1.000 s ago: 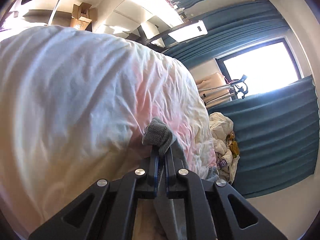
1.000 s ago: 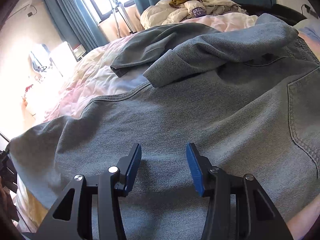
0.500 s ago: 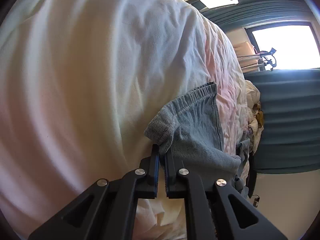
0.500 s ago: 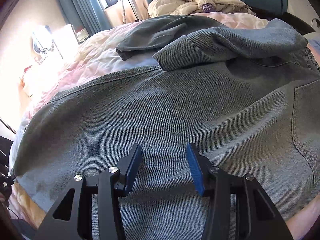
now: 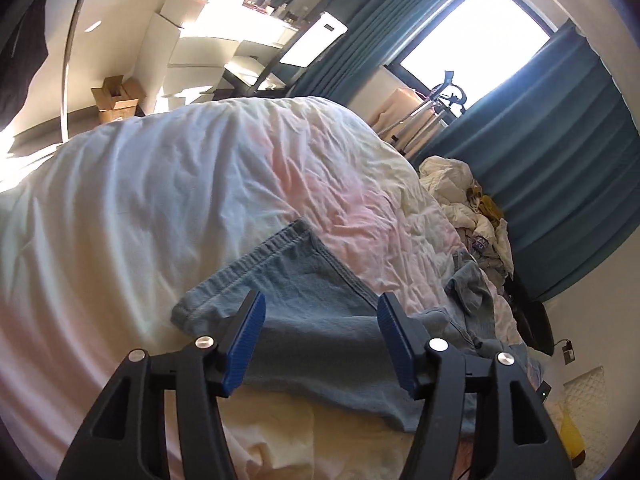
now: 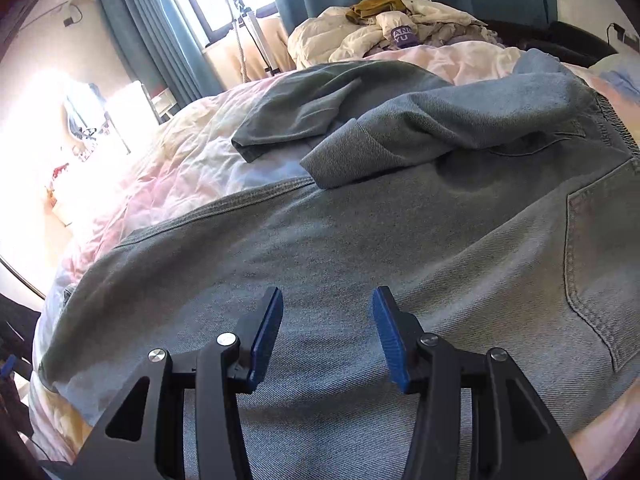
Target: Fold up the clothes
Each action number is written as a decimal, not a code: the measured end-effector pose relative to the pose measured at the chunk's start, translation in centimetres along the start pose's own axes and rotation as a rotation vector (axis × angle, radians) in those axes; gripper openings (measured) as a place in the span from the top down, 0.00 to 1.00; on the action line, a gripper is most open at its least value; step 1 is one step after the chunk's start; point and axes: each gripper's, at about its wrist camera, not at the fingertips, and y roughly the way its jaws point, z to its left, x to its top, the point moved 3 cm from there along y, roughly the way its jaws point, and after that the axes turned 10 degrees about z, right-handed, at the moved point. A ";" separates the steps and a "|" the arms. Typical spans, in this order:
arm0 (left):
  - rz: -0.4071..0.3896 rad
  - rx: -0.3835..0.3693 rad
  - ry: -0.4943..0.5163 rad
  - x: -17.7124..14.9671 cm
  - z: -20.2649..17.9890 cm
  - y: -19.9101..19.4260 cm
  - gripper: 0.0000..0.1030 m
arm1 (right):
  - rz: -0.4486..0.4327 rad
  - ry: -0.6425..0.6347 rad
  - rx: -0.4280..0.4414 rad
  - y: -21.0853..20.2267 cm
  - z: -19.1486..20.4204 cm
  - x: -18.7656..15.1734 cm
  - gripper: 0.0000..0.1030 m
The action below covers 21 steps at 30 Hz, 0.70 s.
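Observation:
Light blue jeans [image 6: 380,248] lie spread across a pale pink and white duvet [image 6: 168,160]. One leg is laid out flat, and the other leg [image 6: 448,120] is bunched and folded over it near the waistband. In the left wrist view the flat leg's hem [image 5: 248,268] rests on the duvet [image 5: 180,168]. My left gripper [image 5: 320,320] hovers open just above that hem with nothing between its fingers. My right gripper [image 6: 326,316] is open too, low over the thigh area, left of the back pocket [image 6: 600,264].
A heap of unfolded clothes [image 6: 396,28] sits at the far end of the bed, below teal curtains [image 5: 540,184] and a bright window [image 5: 476,36]. Shelves and a cardboard box [image 5: 116,96] stand beyond the bed's left side.
My left gripper was shut on the jeans' leg hem and has let go; the hem now lies flat on the duvet. The right gripper stayed open and barely moved.

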 end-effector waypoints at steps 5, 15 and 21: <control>0.157 -0.136 0.050 1.5 -7.8 7.3 0.41 | -0.053 0.041 0.011 -0.5 -0.4 1.4 0.54; 0.446 -0.255 0.037 0.7 -22.7 29.4 0.41 | -0.059 0.120 0.012 1.1 -2.4 3.1 0.54; 0.492 -0.248 -0.025 -0.7 -28.0 40.3 0.41 | -0.112 0.185 0.061 0.8 -4.0 4.4 0.54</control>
